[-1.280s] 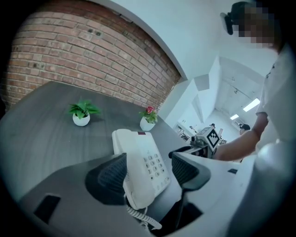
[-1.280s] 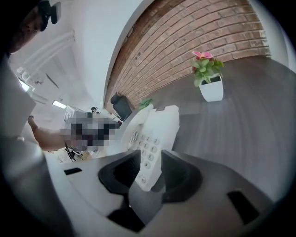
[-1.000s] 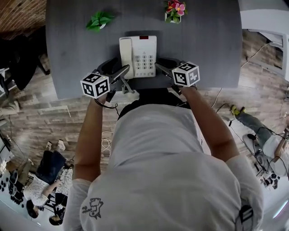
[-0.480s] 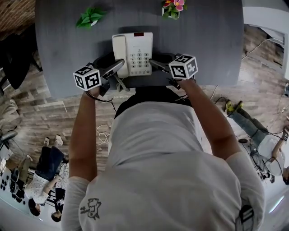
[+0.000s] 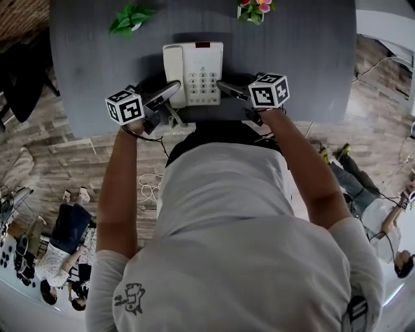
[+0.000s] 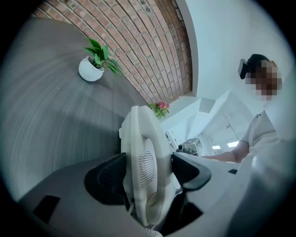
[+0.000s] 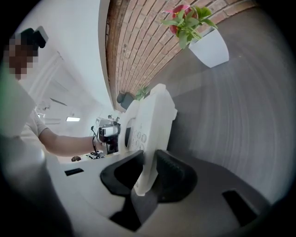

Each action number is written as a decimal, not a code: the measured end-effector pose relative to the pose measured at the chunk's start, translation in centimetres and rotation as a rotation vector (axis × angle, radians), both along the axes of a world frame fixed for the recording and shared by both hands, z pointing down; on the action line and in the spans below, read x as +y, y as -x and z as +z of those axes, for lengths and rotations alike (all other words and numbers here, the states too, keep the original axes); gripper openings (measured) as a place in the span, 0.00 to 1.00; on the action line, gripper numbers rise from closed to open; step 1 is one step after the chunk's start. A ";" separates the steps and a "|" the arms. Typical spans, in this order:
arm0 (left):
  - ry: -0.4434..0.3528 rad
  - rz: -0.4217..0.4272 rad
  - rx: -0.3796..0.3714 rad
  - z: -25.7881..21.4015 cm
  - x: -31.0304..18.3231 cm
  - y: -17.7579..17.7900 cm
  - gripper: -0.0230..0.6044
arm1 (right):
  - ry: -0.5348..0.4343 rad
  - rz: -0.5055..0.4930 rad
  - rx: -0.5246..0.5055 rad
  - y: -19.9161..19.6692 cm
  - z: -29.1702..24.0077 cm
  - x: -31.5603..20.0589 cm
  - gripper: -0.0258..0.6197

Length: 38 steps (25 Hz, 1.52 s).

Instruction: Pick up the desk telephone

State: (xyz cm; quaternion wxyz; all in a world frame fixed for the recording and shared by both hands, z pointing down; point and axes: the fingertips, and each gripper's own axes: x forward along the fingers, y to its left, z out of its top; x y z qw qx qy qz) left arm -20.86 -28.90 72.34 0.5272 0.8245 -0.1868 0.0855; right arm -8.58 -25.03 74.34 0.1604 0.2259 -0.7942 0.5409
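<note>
The white desk telephone [image 5: 193,72] sits near the front edge of the grey table [image 5: 97,71], keypad up and handset on its left side. My left gripper [image 5: 170,91] comes in from the left. In the left gripper view its jaws [image 6: 148,171] clamp the handset end of the telephone [image 6: 143,148]. My right gripper [image 5: 227,87] holds the opposite side. Its jaws [image 7: 148,173] have just been closing and now pinch the thin right edge of the telephone [image 7: 150,120]. I cannot tell whether the telephone is off the table.
A small green plant [image 5: 130,19] in a white pot stands at the back left of the table, and a pink flower pot [image 5: 253,10] at the back right. The phone's coiled cord [image 5: 174,117] hangs over the front edge. People stand on the wooden floor at lower left.
Both grippers have drawn in against the telephone's sides, and the left gripper's marker cube has rolled. The telephone stays at the same spot between the two plants.
</note>
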 end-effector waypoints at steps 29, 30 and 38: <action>-0.203 -0.144 -0.038 -13.4 3.8 3.4 0.52 | -0.228 -0.090 0.047 2.8 -12.7 1.9 0.16; -0.212 -0.154 -0.032 -13.9 3.8 3.7 0.52 | -0.238 -0.093 0.050 3.0 -13.2 1.8 0.16; -0.292 -0.182 -0.021 -17.9 4.1 5.0 0.52 | -0.318 -0.090 0.046 4.3 -17.1 1.8 0.16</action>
